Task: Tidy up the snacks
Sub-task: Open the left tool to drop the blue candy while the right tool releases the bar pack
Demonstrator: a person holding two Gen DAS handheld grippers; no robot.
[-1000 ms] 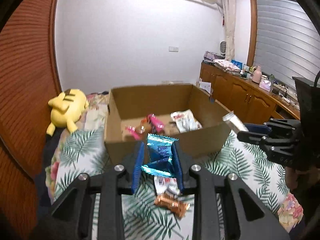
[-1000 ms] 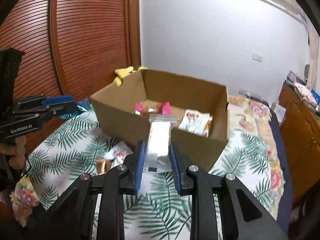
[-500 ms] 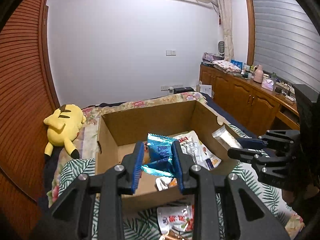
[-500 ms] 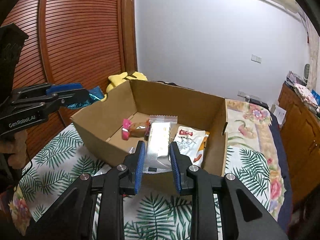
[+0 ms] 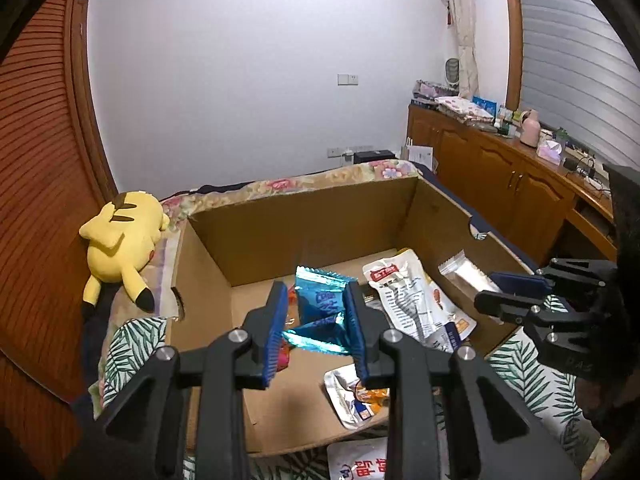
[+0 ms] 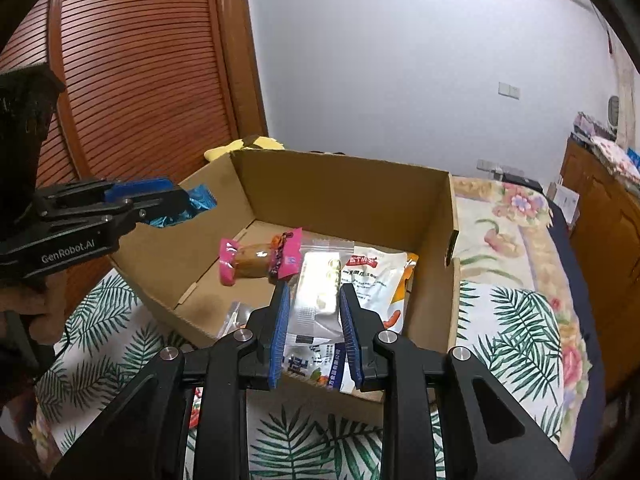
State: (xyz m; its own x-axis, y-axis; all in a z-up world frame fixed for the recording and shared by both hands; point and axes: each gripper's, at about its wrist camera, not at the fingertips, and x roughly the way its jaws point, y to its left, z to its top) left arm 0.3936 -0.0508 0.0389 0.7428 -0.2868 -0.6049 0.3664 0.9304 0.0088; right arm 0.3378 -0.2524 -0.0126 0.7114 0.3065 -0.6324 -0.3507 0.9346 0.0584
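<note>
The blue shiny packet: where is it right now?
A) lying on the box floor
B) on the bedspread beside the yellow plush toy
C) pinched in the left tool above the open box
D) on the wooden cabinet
C: the blue shiny packet sits clamped between the pads of the left tool, held over the open cardboard box rather than resting on its floor.

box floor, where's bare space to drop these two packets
The box floor is bare along the far wall and in the left strip beside the pink-ended snack. It is crowded on the right, where the white pouch lies. The left gripper holds a blue packet, the right gripper a clear packet.
</note>
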